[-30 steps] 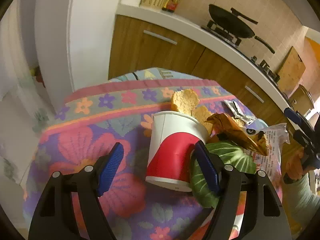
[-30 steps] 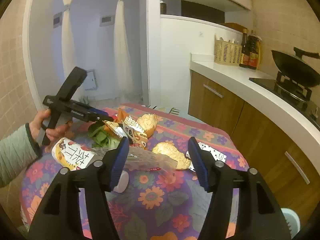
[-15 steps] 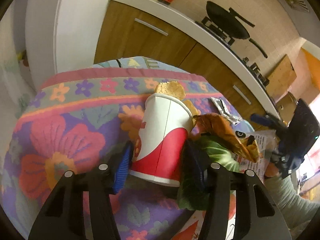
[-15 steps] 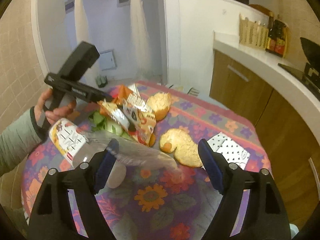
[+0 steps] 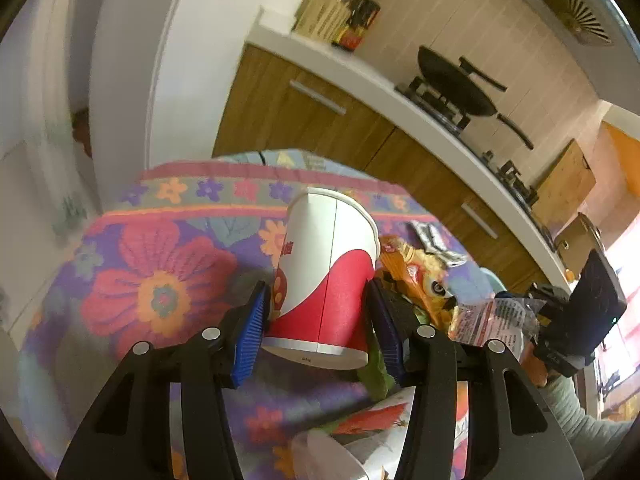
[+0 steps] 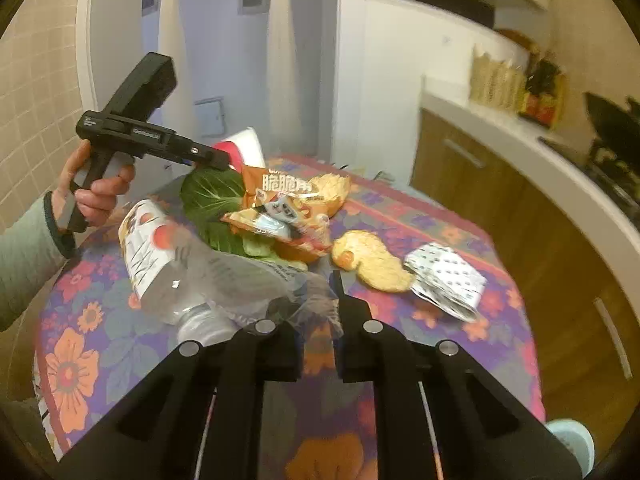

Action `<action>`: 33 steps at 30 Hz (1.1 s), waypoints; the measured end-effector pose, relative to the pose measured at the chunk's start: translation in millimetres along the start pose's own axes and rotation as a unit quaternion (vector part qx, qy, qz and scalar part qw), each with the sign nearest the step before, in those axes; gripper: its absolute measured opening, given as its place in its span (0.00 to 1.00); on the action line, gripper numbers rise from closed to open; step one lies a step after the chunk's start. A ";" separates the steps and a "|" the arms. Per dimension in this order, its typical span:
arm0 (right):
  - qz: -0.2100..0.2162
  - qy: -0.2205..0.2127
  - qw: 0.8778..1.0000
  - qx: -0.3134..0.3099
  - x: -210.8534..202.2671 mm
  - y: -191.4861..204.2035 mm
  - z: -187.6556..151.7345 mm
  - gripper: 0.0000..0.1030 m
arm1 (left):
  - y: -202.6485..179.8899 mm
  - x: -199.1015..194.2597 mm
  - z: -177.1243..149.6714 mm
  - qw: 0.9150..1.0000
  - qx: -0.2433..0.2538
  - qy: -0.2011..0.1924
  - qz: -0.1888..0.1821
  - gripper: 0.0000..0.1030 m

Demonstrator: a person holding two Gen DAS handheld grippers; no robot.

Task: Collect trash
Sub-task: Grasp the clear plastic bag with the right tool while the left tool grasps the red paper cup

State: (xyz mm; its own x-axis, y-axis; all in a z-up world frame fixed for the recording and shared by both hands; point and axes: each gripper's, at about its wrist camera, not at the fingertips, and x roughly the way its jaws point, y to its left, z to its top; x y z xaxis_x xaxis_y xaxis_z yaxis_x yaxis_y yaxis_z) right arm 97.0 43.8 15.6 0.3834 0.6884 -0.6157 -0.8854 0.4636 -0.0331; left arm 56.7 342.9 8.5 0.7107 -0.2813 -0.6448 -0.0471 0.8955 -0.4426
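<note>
My left gripper [image 5: 320,322] clamps the one paper cup [image 5: 326,280] near the table edge [image 5: 256,168]. My right gripper [image 6: 318,300] pinches one clear wrapper [image 6: 256,276]; two peel pieces [image 6: 370,260] lie beyond.

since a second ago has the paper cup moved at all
Yes. The paper cup sits clamped in the left gripper and, in the right wrist view, is lifted above the orange snack bag instead of standing on the tablecloth.
</note>
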 end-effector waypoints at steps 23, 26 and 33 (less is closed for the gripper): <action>-0.122 -0.080 0.972 0.184 -112.4 -63.1 -62.6 0.07 | -55.7 -63.6 -32.6 0.997 0.007 -0.076 0.025 0.45; -0.117 -0.080 0.972 0.188 -115.1 -60.7 -71.2 0.07 | -45.5 -69.1 -51.6 0.996 -0.008 -0.069 0.048 0.34; -0.091 -0.083 0.975 0.187 -118.2 -48.9 -76.7 0.07 | 5.2 -56.5 -51.1 0.990 -0.032 -0.037 0.129 0.65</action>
State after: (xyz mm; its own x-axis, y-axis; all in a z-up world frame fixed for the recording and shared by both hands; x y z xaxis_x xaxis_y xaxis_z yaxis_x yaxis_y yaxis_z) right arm 74.9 -103.0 29.5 0.5894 0.6419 -0.4904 -0.6528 0.7361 0.1789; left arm -19.5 345.8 10.8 0.7182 -0.0183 -0.6956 -0.2769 0.9096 -0.3098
